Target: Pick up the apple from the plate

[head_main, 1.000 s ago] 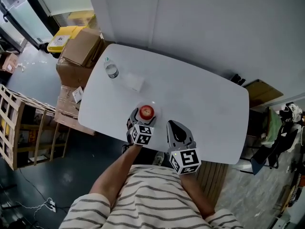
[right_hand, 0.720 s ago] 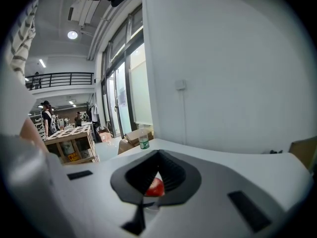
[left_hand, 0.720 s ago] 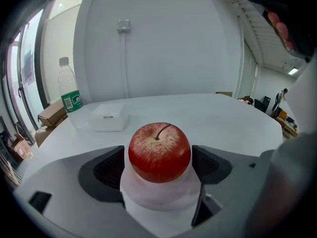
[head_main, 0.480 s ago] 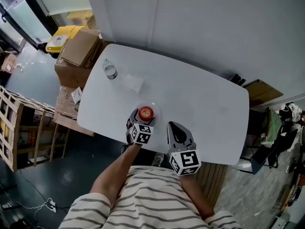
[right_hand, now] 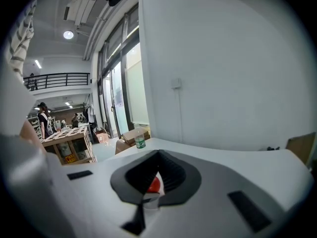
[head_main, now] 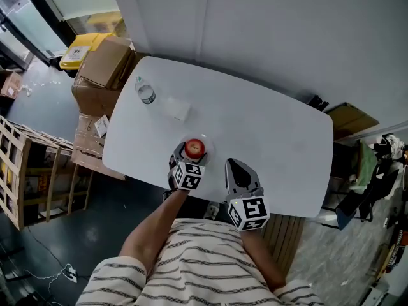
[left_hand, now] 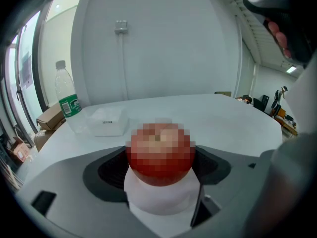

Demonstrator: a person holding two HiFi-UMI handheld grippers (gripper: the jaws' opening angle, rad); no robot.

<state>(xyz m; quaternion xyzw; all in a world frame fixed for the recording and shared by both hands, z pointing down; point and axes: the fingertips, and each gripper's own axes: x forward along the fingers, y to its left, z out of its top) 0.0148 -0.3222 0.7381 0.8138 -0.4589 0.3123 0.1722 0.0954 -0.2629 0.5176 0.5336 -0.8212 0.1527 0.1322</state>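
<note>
Your left gripper point(head_main: 183, 164) gapes wide around the red apple point(head_main: 195, 148) on its small white plate point(head_main: 206, 141).
Your right gripper point(head_main: 236, 169) is closed, empty, at the white table point(head_main: 268, 132)'s near edge; open tabletop lies right.

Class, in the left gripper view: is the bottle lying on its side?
No, the bottle stands upright on the table.

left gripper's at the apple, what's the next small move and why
Probably close the left gripper on the apple. In the left gripper view the apple sits squarely between the two dark pads, which flank it on both sides, and it rests on the plate. The jaws look apart rather than clamped, so a squeeze before any lift seems right.
</note>
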